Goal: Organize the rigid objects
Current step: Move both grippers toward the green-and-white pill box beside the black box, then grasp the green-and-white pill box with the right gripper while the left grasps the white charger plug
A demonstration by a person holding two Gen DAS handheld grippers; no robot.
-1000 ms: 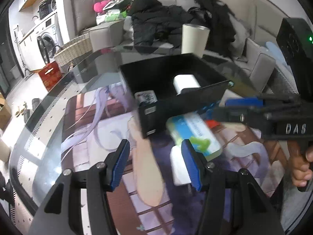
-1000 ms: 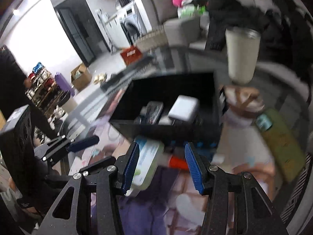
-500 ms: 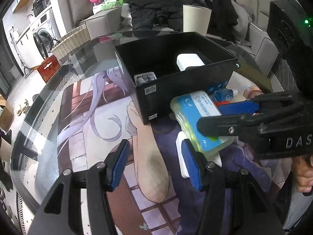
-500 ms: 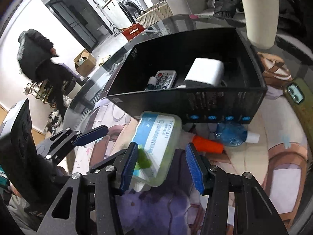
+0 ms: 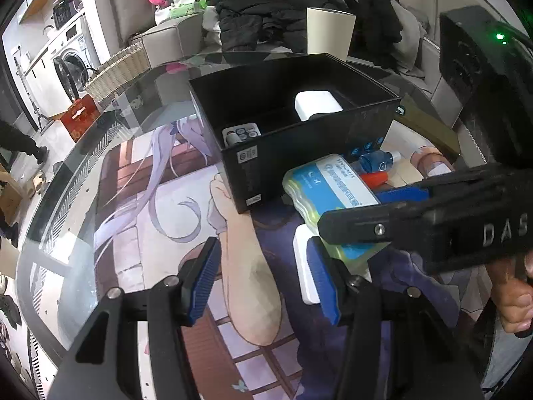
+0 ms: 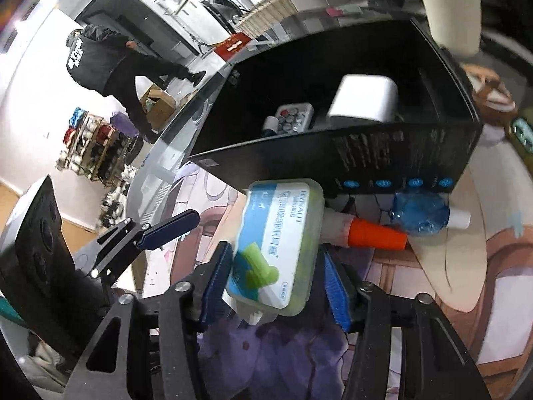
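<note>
A black open box (image 5: 309, 146) (image 6: 366, 153) stands on the printed mat and holds a white block (image 5: 316, 108) (image 6: 364, 100) and a small remote (image 5: 241, 133) (image 6: 294, 116). A green-and-blue plastic case (image 6: 278, 243) (image 5: 329, 193) lies in front of the box, on a white flat object (image 5: 304, 266). My right gripper (image 6: 276, 280) is open with its fingers either side of the case. My left gripper (image 5: 263, 280) is open and empty, just left of the case. An orange-capped tube (image 6: 366, 233) and a blue bottle (image 6: 423, 213) lie beside the box.
A cream cup (image 5: 328, 33) stands behind the box. A phone in a green case (image 6: 521, 133) lies at the right. The round glass table edge (image 5: 43, 200) curves on the left. A sofa with dark clothes (image 5: 266, 16) and a wicker basket (image 5: 116, 70) are beyond.
My right gripper has moved forward and down so its fingers now flank the green-and-blue case. My left gripper has stayed open and almost still.
</note>
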